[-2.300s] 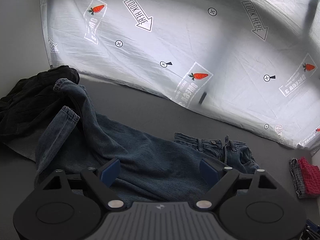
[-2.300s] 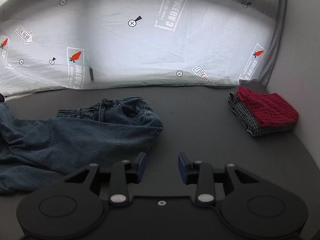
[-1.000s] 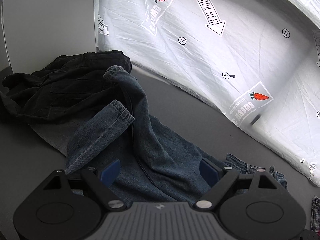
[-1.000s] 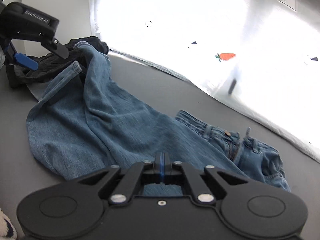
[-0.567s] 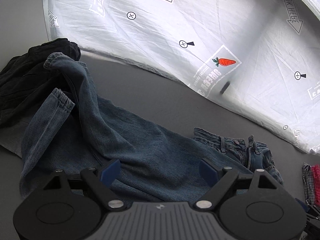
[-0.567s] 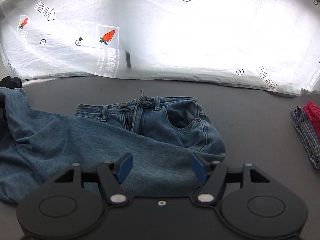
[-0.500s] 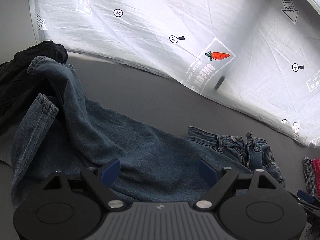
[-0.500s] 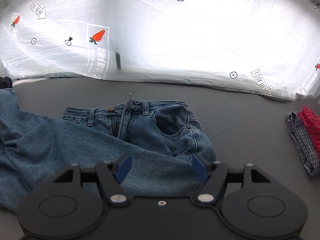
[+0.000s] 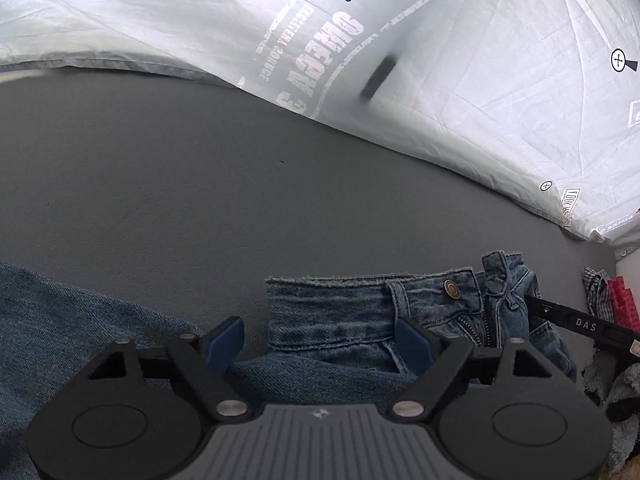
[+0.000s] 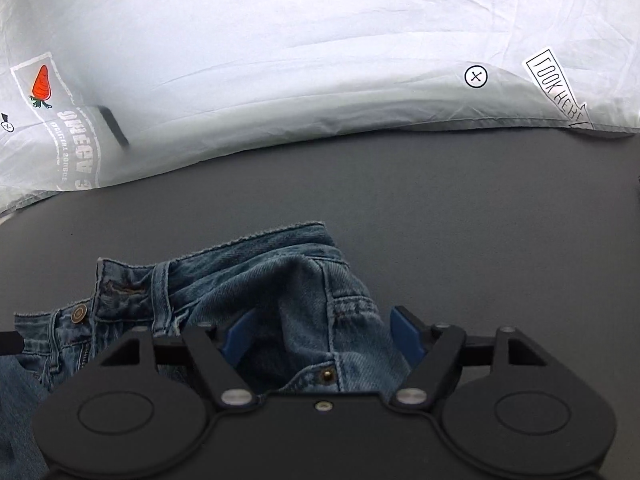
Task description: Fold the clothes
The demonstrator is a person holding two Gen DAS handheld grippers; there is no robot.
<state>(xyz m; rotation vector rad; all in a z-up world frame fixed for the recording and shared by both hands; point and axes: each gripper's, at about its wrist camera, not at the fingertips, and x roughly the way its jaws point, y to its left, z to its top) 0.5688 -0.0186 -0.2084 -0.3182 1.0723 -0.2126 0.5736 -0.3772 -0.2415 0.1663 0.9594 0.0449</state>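
Note:
Blue jeans lie crumpled on the dark grey table (image 9: 160,168). In the left wrist view their waistband (image 9: 332,312) with a metal button lies just ahead of my left gripper (image 9: 320,340), which is open with the left waistband corner between its blue pads. In the right wrist view the jeans' right hip and pocket (image 10: 304,292) bulge up between the blue pads of my right gripper (image 10: 324,340), which is open around the cloth. Part of the right gripper shows at the right of the left wrist view (image 9: 576,322).
A white printed sheet (image 9: 440,60) with carrot logos and arrows hangs behind the table and shows in the right wrist view too (image 10: 280,60). Folded red and checked cloths (image 9: 608,294) sit at the far right. The table's far strip (image 10: 440,200) is bare.
Both grippers have dropped low and moved in close to the jeans' waist; the left now straddles the left waistband corner, the right straddles the right hip. Both stay open.

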